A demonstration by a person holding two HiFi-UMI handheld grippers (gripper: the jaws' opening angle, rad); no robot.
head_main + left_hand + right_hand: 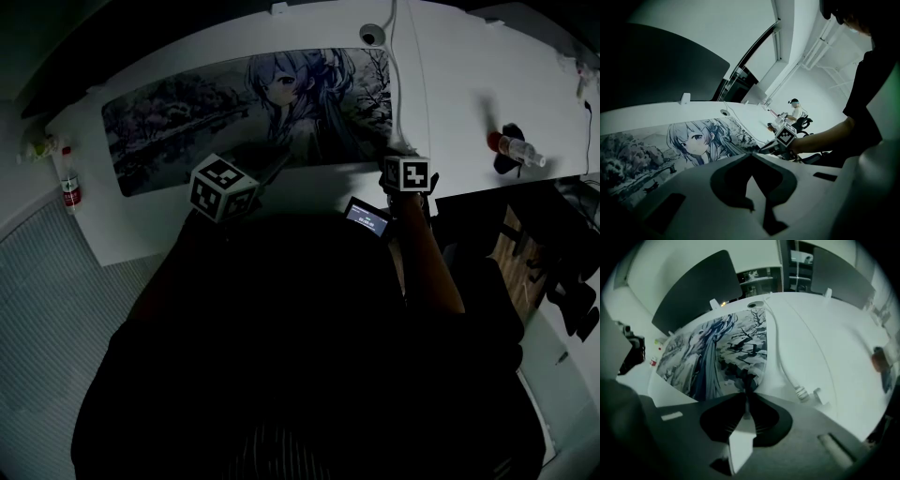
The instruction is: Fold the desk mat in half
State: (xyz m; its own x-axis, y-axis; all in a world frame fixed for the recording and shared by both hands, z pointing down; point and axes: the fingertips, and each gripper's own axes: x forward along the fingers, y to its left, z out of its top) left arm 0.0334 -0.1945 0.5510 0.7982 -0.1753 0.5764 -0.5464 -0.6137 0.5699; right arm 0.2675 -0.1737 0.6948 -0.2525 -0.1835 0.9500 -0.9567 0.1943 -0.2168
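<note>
The desk mat (187, 117), printed with an anime girl and snowy trees, lies flat along the white desk (469, 75). My right gripper (394, 155) points steeply down at the mat's near right corner. In the right gripper view its jaws (746, 392) are shut on the edge of the desk mat (722, 348) at that corner. My left gripper (279, 167) is at the middle of the mat's near edge. In the left gripper view its tips (751, 154) meet in front of the desk mat (647, 150). Whether they pinch the edge is hidden.
A white cable (398, 75) runs across the desk just right of the mat. A small round device (372, 35) sits behind the mat. A red-capped bottle (68, 183) stands at the left and another bottle (514, 147) lies at the right. A lit phone (367, 217) is at the desk's front edge.
</note>
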